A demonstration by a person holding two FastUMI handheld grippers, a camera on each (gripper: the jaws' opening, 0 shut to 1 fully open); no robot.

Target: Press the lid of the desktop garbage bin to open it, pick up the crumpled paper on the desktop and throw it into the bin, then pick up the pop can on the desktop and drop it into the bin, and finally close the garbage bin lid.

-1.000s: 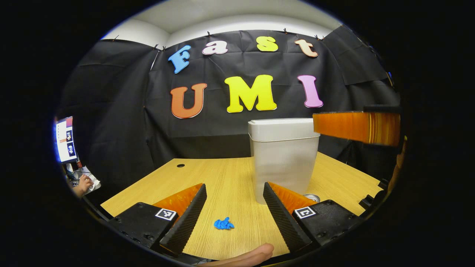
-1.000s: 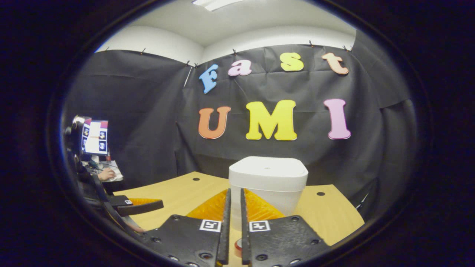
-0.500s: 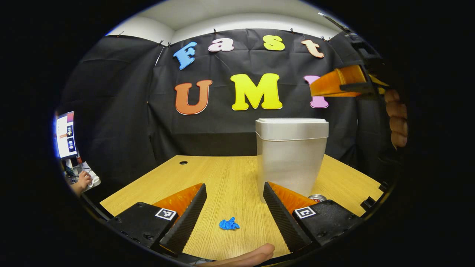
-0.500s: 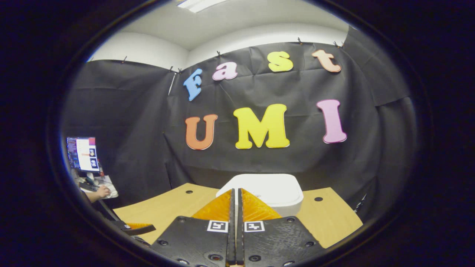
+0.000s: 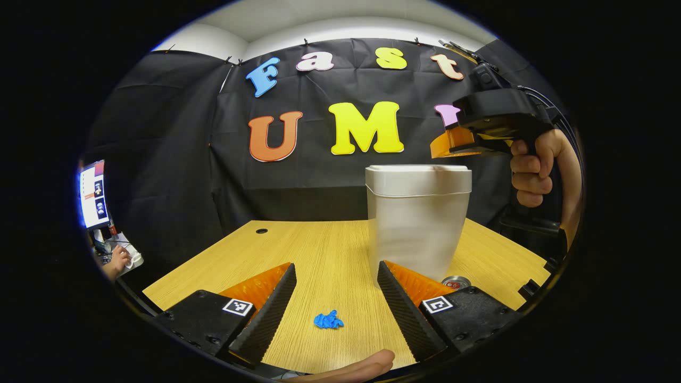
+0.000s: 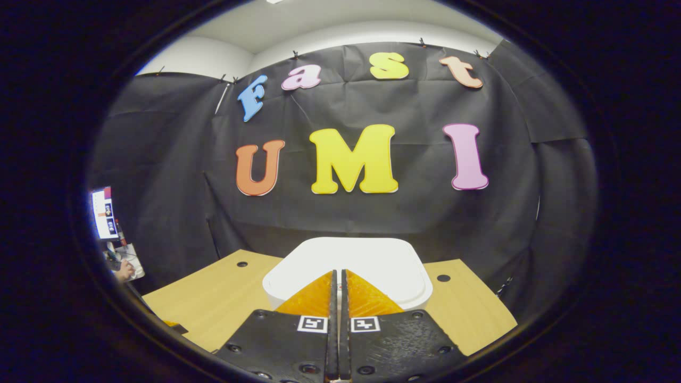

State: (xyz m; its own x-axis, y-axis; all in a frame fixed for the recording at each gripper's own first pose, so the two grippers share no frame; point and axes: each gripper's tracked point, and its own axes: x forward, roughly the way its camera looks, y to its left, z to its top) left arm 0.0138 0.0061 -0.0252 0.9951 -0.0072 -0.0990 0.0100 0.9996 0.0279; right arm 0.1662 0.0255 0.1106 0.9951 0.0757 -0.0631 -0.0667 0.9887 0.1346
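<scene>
Right gripper point(image 6: 336, 274), fingers clenched together on nothing, hangs just above the bin's closed white lid point(image 6: 367, 258). At the left gripper view's 2 o'clock it sits over the garbage bin point(image 5: 417, 223). Left gripper point(image 5: 335, 276) gapes released above the tabletop point(image 5: 308, 255), crumpled blue paper point(image 5: 327, 320) between its fingers, pop can point(image 5: 456, 282) at 4 o'clock beside the bin.

Open tabletop point(image 5: 319, 250) lies left of the garbage bin point(image 5: 417, 223); the pop can point(image 5: 456, 282) crowds its right.
</scene>
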